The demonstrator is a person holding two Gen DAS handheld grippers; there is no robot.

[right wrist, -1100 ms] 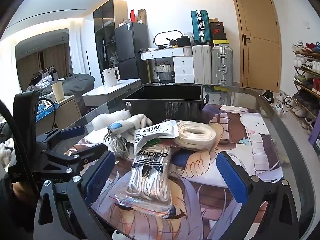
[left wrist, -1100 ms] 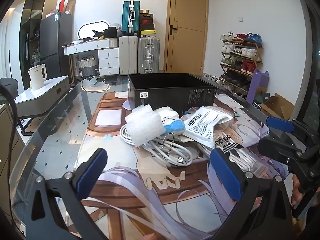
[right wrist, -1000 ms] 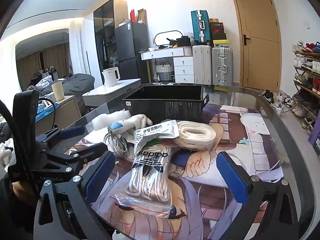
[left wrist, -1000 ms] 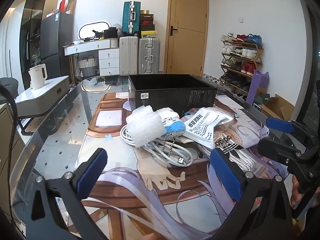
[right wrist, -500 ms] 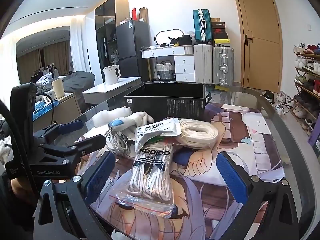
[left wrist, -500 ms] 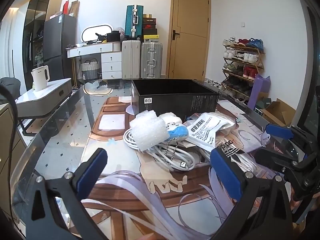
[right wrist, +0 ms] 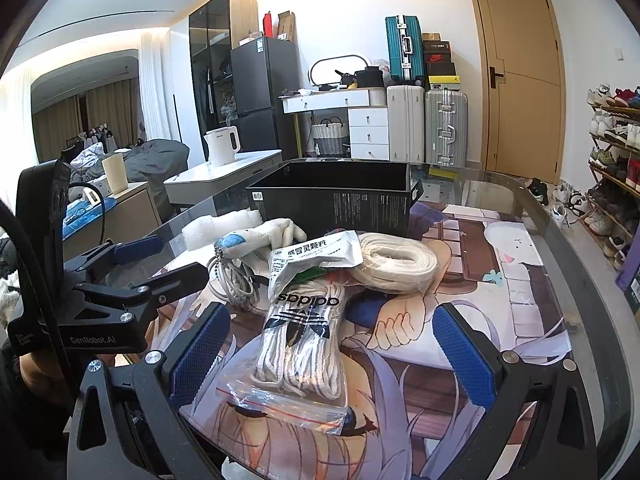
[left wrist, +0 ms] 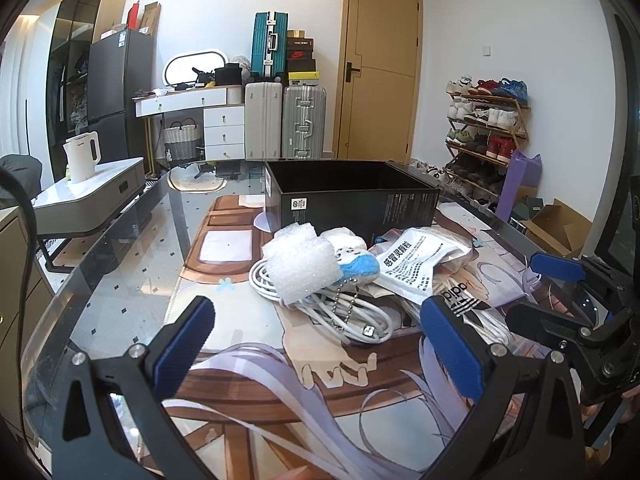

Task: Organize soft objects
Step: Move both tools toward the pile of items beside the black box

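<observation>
sock bag (right wrist: pixel 300 344) lay on the mat, dead ahead at 12 of the right gripper (right wrist: pixel 332 354) | long axis ran 12-to-6, between its gaping, empty jaws | left gripper (left wrist: pixel 320 350) also gaped empty, bag off at its 2, so right was nearer

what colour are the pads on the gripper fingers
Blue, on black frames; clearest on the right gripper's textured rubber finger pads in the right wrist view.

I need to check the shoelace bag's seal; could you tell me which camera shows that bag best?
The right wrist view: the adidas shoelace bag lies whole and centred. The left wrist view shows only its logo end, behind a finger.
</observation>
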